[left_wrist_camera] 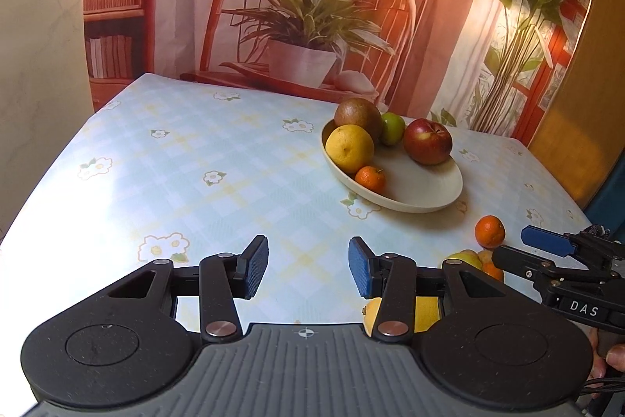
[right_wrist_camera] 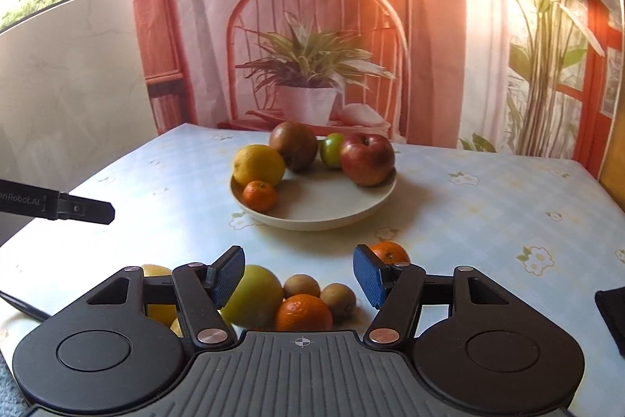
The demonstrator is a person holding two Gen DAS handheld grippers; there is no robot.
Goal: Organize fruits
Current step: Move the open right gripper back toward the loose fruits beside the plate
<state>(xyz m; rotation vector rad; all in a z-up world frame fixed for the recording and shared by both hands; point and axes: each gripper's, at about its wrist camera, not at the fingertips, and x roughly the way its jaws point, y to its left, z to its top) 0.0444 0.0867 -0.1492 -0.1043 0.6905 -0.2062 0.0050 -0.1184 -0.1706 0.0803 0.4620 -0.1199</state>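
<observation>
Both the left gripper [left_wrist_camera: 308, 266] and the right gripper [right_wrist_camera: 299, 276] stand open and empty over the table [right_wrist_camera: 488, 190], a loose pile of fruit [right_wrist_camera: 300, 311] lying just under the right fingers [right_wrist_camera: 369, 280], and the bowl [right_wrist_camera: 312, 213] at 12 o'clock holding an apple [right_wrist_camera: 367, 159], a lemon [right_wrist_camera: 258, 165] and a mandarin [right_wrist_camera: 259, 196].

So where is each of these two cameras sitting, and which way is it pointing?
Left wrist: rides on the left claw, looking across the table at the bowl; open claw fingers, the right claw and a fingertip show.
Right wrist: rides on the right claw, over loose fruit, facing the bowl; the left claw's tip shows at left.
Shared: bowl, apple, lemon.
</observation>
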